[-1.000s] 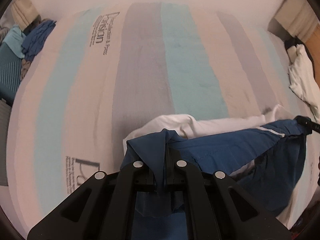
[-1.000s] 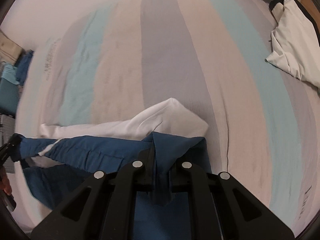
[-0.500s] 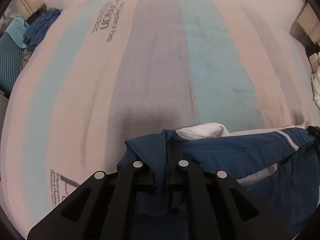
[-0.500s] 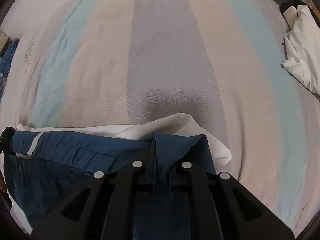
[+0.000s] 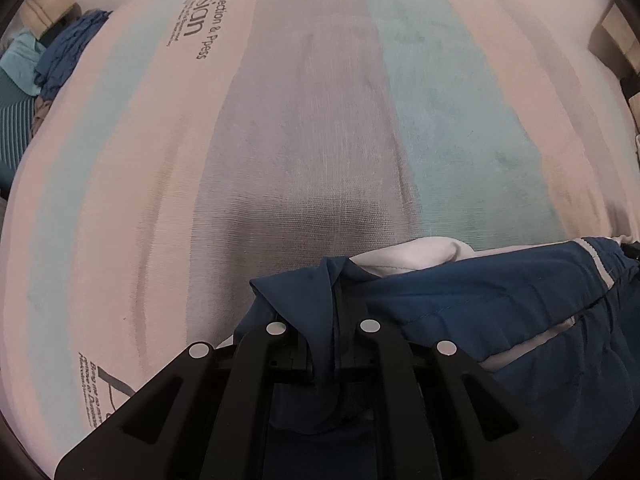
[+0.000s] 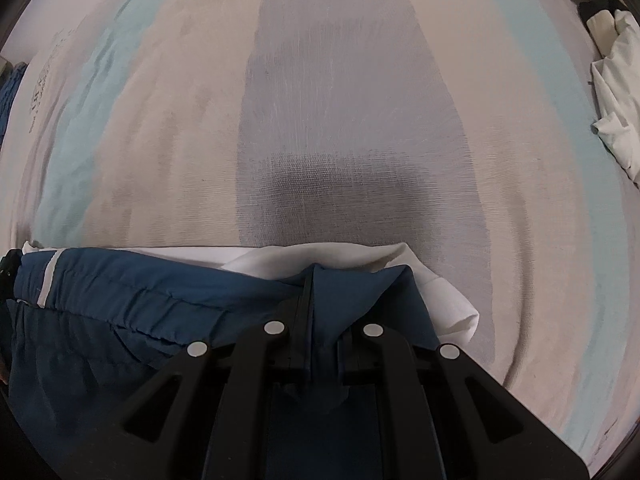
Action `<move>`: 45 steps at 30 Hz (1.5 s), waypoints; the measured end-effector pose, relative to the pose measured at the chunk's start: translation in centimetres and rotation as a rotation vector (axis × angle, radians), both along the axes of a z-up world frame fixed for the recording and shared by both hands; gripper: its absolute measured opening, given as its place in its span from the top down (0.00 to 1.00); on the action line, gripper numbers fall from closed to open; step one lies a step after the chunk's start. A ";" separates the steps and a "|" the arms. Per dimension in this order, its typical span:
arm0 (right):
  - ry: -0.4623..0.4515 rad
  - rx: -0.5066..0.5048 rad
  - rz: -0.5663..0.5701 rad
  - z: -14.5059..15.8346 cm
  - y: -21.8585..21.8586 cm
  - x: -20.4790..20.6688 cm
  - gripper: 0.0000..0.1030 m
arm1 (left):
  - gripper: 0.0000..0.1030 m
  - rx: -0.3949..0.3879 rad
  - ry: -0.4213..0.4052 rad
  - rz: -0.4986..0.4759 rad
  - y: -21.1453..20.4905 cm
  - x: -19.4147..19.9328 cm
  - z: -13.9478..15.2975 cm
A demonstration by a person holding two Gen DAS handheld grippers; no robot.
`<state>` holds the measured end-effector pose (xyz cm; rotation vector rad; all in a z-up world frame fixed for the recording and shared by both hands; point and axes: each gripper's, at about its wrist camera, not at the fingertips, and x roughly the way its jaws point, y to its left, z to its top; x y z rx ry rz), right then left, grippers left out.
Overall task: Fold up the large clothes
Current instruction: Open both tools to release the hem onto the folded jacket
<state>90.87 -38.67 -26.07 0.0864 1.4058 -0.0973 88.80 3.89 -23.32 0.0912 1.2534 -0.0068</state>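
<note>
Step in hand, as judged: laying the blue garment down on the striped bed cover, its top edge stretched between both grippers, white lining showing toward 12 o'clock of the blue. Next move likely calls for settling the edge flat and taut on the cover before letting go, else it may bunch. Left gripper, at 6 o'clock in its view, is clamped on one blue corner; right gripper likewise pinches the other corner, jaws nearly together.

bed: striped cover in pink, grey and teal, printed lettering
left edge: heaped blue clothes
right edge: white garment
</note>
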 end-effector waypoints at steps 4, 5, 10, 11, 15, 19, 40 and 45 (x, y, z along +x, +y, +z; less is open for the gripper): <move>0.002 0.020 0.004 -0.5 -0.1 0.0 0.92 | 0.90 -0.031 -0.024 0.042 0.1 -0.5 0.4; -0.005 0.033 0.000 -0.2 -0.3 -0.2 0.90 | 0.89 -0.034 -0.034 0.041 0.0 -0.7 0.8; -0.085 0.064 0.030 2.5 -0.4 -2.3 0.56 | 0.34 -0.007 -0.074 -0.003 -0.6 -2.5 3.3; -0.104 0.058 0.040 3.1 -0.3 -2.8 0.45 | 0.26 0.018 -0.107 -0.003 -0.6 -3.2 4.2; -0.176 0.019 0.089 5.4 0.3 -4.9 0.29 | 0.23 0.029 -0.149 -0.022 -0.1 -4.7 6.3; -0.232 0.033 0.081 7.3 -0.7 -6.3 0.17 | 0.16 0.021 -0.155 -0.012 0.4 -6.2 7.8; -0.258 0.084 0.250 10.3 12.4 -17.7 0.16 | 0.06 -0.104 -0.013 0.003 5.9 -14.8 6.6; -0.215 0.071 0.207 7.4 12.7 -17.6 0.16 | 0.06 -0.189 -0.001 -0.026 6.0 -15.6 6.5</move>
